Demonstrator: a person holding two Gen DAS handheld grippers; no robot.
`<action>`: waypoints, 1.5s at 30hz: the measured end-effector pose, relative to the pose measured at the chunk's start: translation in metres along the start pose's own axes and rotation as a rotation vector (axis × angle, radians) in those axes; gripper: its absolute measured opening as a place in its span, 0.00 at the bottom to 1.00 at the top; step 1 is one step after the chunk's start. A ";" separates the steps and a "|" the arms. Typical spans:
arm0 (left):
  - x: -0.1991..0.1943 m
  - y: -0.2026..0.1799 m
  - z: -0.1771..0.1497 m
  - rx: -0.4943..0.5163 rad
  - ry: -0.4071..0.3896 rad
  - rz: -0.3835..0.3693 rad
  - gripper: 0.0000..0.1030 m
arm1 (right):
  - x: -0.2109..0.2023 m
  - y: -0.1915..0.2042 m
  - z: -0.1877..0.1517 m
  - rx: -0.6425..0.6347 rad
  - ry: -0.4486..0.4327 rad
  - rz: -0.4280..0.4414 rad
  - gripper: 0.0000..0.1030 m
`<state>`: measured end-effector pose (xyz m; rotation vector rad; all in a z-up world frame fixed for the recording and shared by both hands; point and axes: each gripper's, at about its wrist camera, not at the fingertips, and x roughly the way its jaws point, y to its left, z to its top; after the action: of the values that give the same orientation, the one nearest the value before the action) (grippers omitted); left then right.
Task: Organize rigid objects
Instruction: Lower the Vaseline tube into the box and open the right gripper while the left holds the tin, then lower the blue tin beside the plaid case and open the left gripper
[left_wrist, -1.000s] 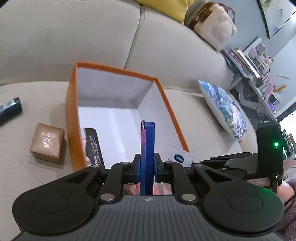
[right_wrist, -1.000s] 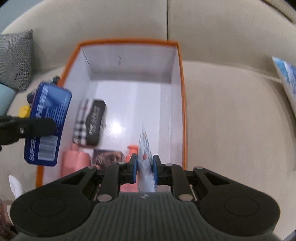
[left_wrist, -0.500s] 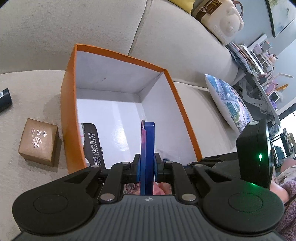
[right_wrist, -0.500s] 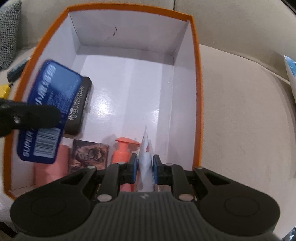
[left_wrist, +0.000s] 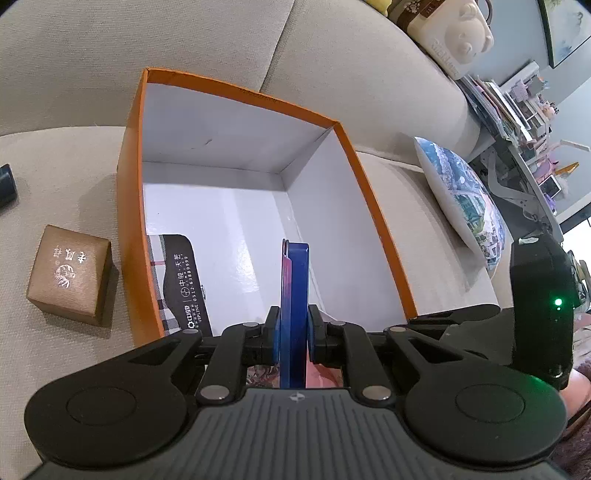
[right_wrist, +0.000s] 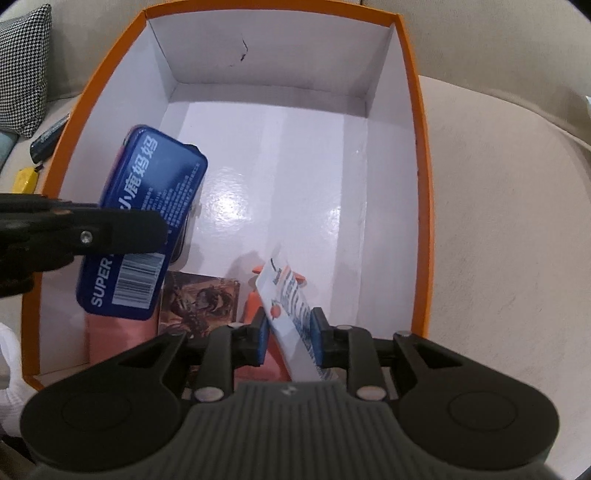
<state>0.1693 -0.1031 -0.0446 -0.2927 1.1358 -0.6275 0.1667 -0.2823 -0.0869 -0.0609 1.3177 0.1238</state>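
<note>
An orange box (left_wrist: 369, 192) with a white inside stands on the beige sofa. My left gripper (left_wrist: 293, 325) is shut on a blue tin (left_wrist: 295, 288), held edge-on over the box's near left part. In the right wrist view the tin (right_wrist: 155, 192) shows its printed face. My right gripper (right_wrist: 289, 332) hangs over the box (right_wrist: 424, 184), its jaws opening. A white packet (right_wrist: 288, 295) leans tilted and loose between them. Below lie a checked black case (left_wrist: 177, 280), a picture card (right_wrist: 199, 299) and an orange pump bottle (right_wrist: 253, 306).
A brown gift box (left_wrist: 68, 275) sits on the sofa left of the orange box. A patterned cushion (left_wrist: 461, 199) lies to its right. A houndstooth cushion (right_wrist: 22, 66), a dark tube (right_wrist: 48, 138) and a yellow item (right_wrist: 26, 179) lie beyond the box's left wall.
Both grippers have sunk closer to the box. The right jaws have parted, and the white packet, upright before, has tipped over to the left between them.
</note>
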 end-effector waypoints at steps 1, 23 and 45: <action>0.000 0.000 0.000 0.001 0.000 0.000 0.14 | -0.001 0.000 -0.001 0.002 0.001 0.006 0.25; 0.023 -0.009 0.011 0.037 0.043 0.014 0.14 | 0.008 0.004 0.003 -0.055 -0.010 0.002 0.13; 0.089 -0.009 0.031 -0.119 0.151 0.259 0.14 | -0.031 -0.010 0.004 0.040 -0.180 -0.019 0.13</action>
<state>0.2190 -0.1664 -0.0936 -0.1971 1.3334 -0.3577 0.1642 -0.2938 -0.0561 -0.0279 1.1389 0.0847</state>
